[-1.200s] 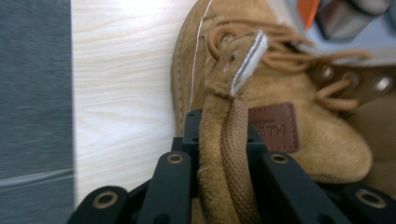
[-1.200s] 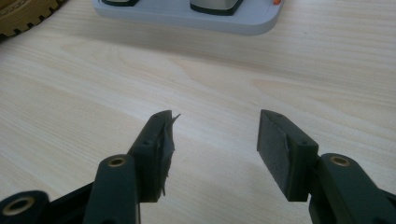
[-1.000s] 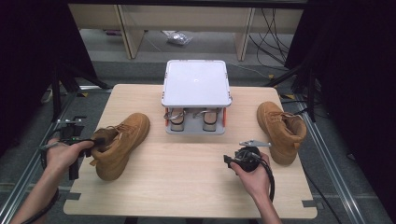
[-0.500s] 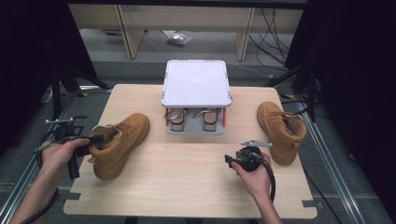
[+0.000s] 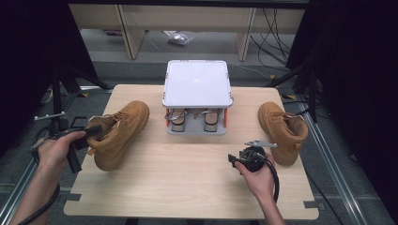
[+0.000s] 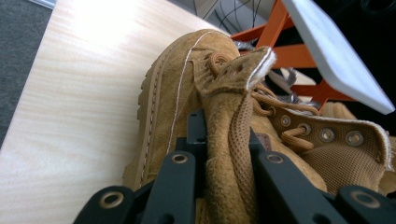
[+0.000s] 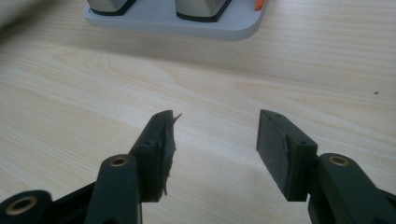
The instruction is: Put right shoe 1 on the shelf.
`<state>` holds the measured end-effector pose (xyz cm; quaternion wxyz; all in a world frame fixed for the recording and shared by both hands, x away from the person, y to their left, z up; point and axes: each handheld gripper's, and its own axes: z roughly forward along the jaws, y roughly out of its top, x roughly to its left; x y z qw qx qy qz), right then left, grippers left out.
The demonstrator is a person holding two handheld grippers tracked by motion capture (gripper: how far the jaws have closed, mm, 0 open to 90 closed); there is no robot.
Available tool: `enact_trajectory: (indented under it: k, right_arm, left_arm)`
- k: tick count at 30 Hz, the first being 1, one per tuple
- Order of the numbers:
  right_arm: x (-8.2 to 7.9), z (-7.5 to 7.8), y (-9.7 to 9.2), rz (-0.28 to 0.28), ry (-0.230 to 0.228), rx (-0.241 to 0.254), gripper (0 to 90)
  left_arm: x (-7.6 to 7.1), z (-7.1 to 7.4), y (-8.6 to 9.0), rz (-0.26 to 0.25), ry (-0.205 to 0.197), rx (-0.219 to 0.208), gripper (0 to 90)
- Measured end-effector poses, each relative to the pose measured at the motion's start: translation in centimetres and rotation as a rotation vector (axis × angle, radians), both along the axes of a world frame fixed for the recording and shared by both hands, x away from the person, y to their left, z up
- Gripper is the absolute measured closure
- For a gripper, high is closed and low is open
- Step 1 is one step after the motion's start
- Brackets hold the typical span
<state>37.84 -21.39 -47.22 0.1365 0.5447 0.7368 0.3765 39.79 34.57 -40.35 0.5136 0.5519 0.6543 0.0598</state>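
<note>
While the left gripper [image 6: 224,186] is clamping its jaws on the collar and tongue of the tan boot [image 5: 119,133] lying just ahead of it at the table's [image 5: 187,187] near-left side, the person should be keeping that pinch deep on the padded collar, since the soft suede is likely to be slipping if only the edge is caught. The right gripper [image 7: 212,144] is hovering low over bare wood with its jaws standing open and nothing between them. Beyond it the grey stand [image 5: 197,84] is sitting mid-table, and the second boot [image 5: 281,131] is resting just to its right, well clear of the held one.
</note>
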Motion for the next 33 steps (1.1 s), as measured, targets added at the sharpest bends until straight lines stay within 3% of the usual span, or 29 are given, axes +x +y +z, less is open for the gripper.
enact_trajectory:
  k: [9,10,19,20,26,29,30,33]
  right_arm:
    - [-0.1,0.1,-0.1,0.0,-0.003,0.005,47.5]
    - [0.0,0.0,-0.2,-0.001,-0.004,0.004,47.5]
    - [0.0,-0.2,-0.2,0.0,0.001,0.001,47.5]
    - [0.0,-0.2,-0.3,0.005,0.002,-0.001,47.5]
    - [0.0,-0.4,-0.2,0.003,0.001,0.008,47.6]
    - [0.0,-0.4,-0.2,-0.005,0.003,-0.001,47.6]
    - [0.0,-0.4,-0.2,-0.007,0.01,0.012,47.6]
    - [-0.1,-0.3,-0.3,-0.012,0.011,0.002,47.7]
  left_arm:
    - [0.7,1.1,-0.5,0.023,-0.05,-0.027,81.1]
    - [0.8,1.2,-0.6,0.032,-0.046,-0.045,81.0]
    - [1.4,2.0,-0.7,0.044,-0.071,-0.068,81.0]
    - [1.5,2.2,-0.6,0.036,-0.064,-0.049,81.0]
    - [2.1,3.0,-0.8,0.044,-0.078,-0.079,81.0]
    - [2.3,3.3,-0.8,0.041,-0.08,-0.066,81.0]
    - [2.5,3.6,-1.0,0.047,-0.084,-0.084,81.0]
    - [2.8,4.0,-1.0,0.045,-0.089,-0.085,81.0]
